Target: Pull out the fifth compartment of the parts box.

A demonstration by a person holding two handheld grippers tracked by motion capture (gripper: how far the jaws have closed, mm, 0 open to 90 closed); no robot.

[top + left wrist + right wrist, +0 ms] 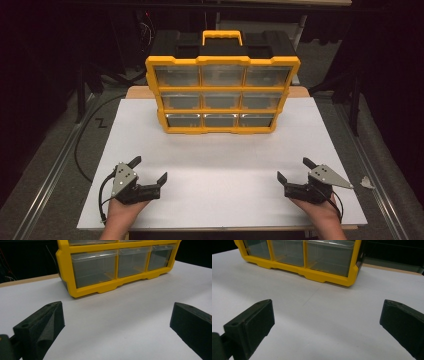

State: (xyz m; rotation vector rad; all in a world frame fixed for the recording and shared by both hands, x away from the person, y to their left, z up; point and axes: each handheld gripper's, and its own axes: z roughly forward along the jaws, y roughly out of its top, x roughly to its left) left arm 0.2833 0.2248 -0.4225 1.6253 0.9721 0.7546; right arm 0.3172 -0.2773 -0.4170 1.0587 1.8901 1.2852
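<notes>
Resting low over the white counter (pixel 220 170), the left hand-held gripper (pixel 150 170) and the right hand-held gripper (pixel 292 170) both stand with jaws spread wide, holding and touching nothing. Well ahead of both, between their lines of aim, stands the yellow drawer organizer (pixel 222 95). It sits upright with a black top, a yellow handle and nine clear drawers, all pushed in.
</notes>
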